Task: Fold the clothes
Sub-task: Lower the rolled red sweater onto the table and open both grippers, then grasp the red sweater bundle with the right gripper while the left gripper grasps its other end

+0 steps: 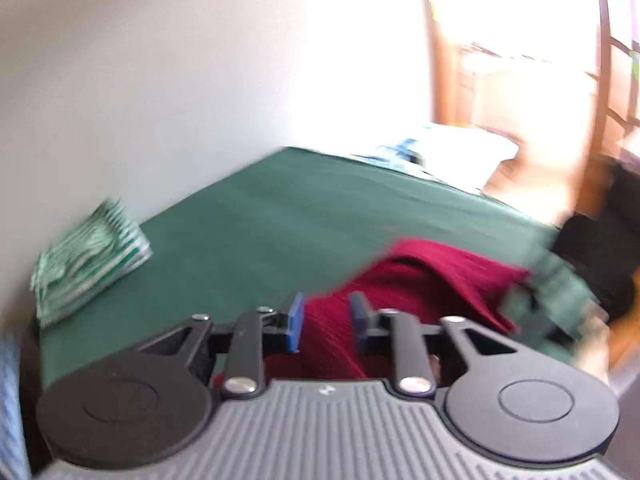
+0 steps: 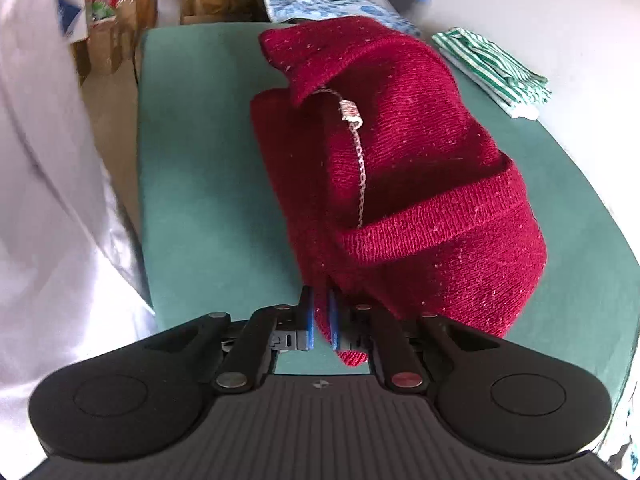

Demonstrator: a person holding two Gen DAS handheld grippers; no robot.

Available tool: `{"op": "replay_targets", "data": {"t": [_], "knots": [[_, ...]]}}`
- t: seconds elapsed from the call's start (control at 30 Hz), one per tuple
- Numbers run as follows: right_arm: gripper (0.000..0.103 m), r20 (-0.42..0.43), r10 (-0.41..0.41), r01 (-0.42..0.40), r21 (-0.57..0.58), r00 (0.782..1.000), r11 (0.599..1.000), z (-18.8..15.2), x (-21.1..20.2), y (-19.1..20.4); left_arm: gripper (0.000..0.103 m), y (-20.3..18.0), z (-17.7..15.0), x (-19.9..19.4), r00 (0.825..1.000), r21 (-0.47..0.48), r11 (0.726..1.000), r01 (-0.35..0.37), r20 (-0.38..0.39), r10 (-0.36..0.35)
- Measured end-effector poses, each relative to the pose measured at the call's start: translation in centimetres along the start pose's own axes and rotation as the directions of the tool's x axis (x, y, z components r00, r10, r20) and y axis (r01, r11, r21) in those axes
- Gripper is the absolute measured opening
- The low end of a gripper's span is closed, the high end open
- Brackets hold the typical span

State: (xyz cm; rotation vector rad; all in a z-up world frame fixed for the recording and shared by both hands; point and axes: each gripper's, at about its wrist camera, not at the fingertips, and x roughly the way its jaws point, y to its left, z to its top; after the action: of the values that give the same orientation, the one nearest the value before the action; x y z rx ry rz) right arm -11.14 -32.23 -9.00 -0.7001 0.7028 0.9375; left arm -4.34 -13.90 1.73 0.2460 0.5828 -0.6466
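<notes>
**A:** Looking along the right gripper [image 2: 321,326], what's in it?

**B:** A fold of the red sweater [image 2: 400,168], clamped between the blue pads [image 2: 308,322]. The jaws stand nearly together with the knit squeezed in the slot, and a bit of hem hangs below them.

**A:** And the rest of the sweater?

**B:** Straight ahead of that gripper and a little to its right, bunched on the green table [image 2: 200,200]. A cuff or rolled band crosses just in front of the jaws; the neck label [image 2: 350,112] sits farther ahead.

**A:** Free room around it?

**B:** Left of the gripper there's a bare strip of green running up to the table's left edge, where a white garment [image 2: 48,160] (someone's clothing, I think) presses close. To the right, green cloth shows out to the curved edge, with a striped folded piece [image 2: 496,68] far ahead on the right, apart from the sweater.

**A:** The left gripper [image 1: 327,326]?

**B:** Blurred view. Its pads [image 1: 296,324] stand a little apart, with red knit seen in the gap; they don't look pressed on it, so I'd call it open.

**A:** Room there?

**B:** Wide bare green ahead and to its left, as far as the wall [image 1: 140,80]. The striped piece [image 1: 90,262] lies at the far left edge.
</notes>
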Motion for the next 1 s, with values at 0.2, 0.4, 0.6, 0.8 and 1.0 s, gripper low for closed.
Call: {"op": "replay_targets", "data": {"t": [0.2,0.4,0.6,0.8,1.0], "knots": [[0.007,0.111,0.039,-0.059,0.185,0.993,0.981,0.5,-4.4,-2.5,0.014,-2.2,-4.9,2.0,1.000,0.060,0.998,-0.022,-0.015,0.023],[0.021,0.351,-0.430,0.078,0.693,0.832,0.716,1.3,-5.8,-8.5,0.014,-3.6,-5.1,1.7,0.999,0.152,0.988,-0.036,0.021,0.033],[0.021,0.265,-0.505,0.097,0.807,0.821,0.582,1.0,1.1,-8.6,0.015,-3.3,-6.6,1.0,0.999,0.215,0.976,-0.029,0.043,0.021],[0.021,0.155,-0.492,0.258,0.698,0.857,0.668,0.4,2.3,-2.4,0.019,-2.5,-7.9,0.3,0.996,0.176,0.984,0.025,0.082,-0.040],[0.022,0.128,-0.586,0.382,0.644,0.800,0.663,1.4,3.3,-0.7,0.021,-2.6,-8.3,0.2,0.993,0.211,0.977,0.010,0.117,-0.035]]}}
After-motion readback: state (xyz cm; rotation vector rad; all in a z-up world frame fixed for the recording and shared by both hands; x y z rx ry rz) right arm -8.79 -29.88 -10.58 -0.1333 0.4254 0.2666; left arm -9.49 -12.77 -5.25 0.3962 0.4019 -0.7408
